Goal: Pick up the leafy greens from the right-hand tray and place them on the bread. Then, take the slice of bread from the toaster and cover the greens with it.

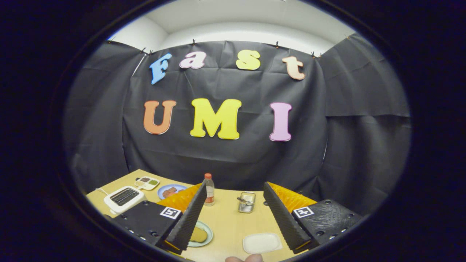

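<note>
Fingers of the gripper [236,214] are seen spread wide apart above a light wooden desk [225,222], with nothing held between them. Beside the left finger, a round plate [205,236] is partly hidden by it, and a slice of bread [198,234] lies on that plate. Just inside the right finger, a pale rectangular tray [262,242] rests on the desk; whether any leafy greens lie on it cannot be told. Beyond the fingers, a clear bottle with a red cap [209,190] stands upright, and to its right a small metal basket [247,202] is set. Farther to the left, a white toaster [124,198] sits near the desk's edge; its slots look dark, and bread inside cannot be made out. Behind the toaster, a small divided dish [147,182] and a blue plate holding brownish food [170,190] are placed. A fingertip of a person's hand [244,258] is visible near the tray.
</note>
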